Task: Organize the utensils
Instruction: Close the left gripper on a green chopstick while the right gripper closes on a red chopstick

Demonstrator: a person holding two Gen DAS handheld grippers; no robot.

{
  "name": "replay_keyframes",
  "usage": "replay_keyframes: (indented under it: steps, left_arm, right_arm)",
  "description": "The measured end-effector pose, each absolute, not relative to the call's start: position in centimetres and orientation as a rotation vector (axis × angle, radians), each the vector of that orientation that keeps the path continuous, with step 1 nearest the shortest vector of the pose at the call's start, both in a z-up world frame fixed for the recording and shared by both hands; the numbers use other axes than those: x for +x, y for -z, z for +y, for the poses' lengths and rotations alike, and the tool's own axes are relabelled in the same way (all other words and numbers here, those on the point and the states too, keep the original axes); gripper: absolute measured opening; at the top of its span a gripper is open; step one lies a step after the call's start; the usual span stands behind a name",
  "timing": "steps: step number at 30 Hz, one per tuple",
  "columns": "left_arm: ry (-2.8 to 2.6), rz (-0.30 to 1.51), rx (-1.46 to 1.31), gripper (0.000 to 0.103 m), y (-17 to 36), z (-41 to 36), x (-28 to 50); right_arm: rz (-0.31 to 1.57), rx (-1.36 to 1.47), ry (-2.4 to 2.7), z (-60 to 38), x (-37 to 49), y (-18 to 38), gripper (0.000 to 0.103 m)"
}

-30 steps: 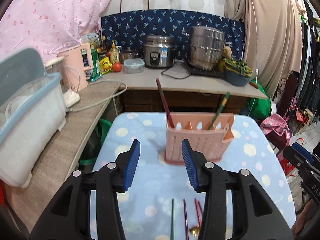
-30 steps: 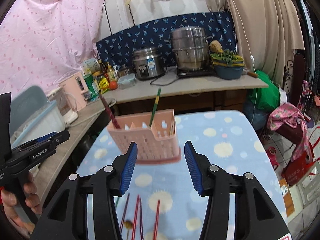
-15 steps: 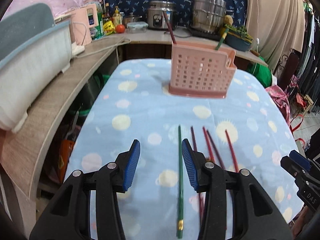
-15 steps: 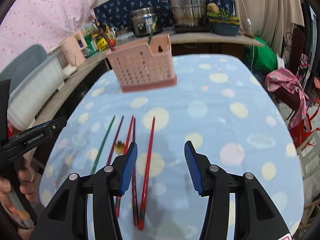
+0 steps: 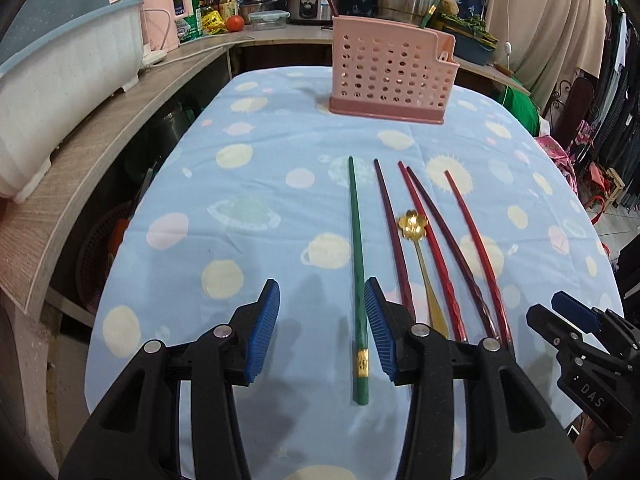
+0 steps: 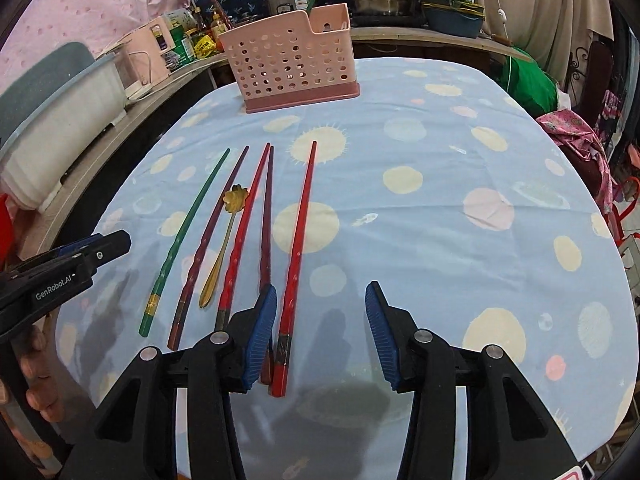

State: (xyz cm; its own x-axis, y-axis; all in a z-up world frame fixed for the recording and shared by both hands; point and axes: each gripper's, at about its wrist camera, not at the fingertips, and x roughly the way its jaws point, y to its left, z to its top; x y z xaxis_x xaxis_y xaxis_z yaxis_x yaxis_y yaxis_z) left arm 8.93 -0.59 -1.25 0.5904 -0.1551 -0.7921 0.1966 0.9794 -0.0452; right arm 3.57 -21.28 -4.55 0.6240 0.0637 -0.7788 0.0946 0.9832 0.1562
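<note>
Several chopsticks and a gold flower spoon point(image 5: 414, 226) lie side by side on the blue dotted tablecloth point(image 5: 240, 208). My left gripper point(image 5: 322, 320) is open low over the cloth, and the green chopstick point(image 5: 356, 248) runs between its jaws close to the right pad, unpressed. My right gripper point(image 6: 320, 320) is closing. The outermost red chopstick point(image 6: 298, 248) lies between its jaws beside the left pad, unpinched. At the far end stands the pink perforated holder point(image 6: 292, 60), with a dark red and a green chopstick upright in it.
A wooden counter point(image 5: 80, 152) along the left carries a white and blue dish rack point(image 5: 60, 80). Pots and a rice cooker point(image 5: 308, 0) stand behind the holder. The table's right half point(image 6: 460, 200) holds only cloth. A hand point(image 6: 36, 376) grips the left tool.
Both grippers have dropped from above the holder down to the near ends of the chopsticks. The holder now sits far ahead. The right jaws stand slightly narrower.
</note>
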Motion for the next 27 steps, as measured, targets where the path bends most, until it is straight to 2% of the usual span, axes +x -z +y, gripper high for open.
replay_keyframes:
  steps: [6,27]
  left_arm:
    - [0.202,0.946,0.049,0.042,2.5,-0.5,8.2]
    - [0.235,0.995,0.071,0.042,4.5,-1.4,6.7]
  right_arm:
    - [0.937,0.183,-0.002,-20.6,3.6,5.7,0.023]
    - [0.943,0.127,-0.008,-19.3,2.6,6.8,0.014]
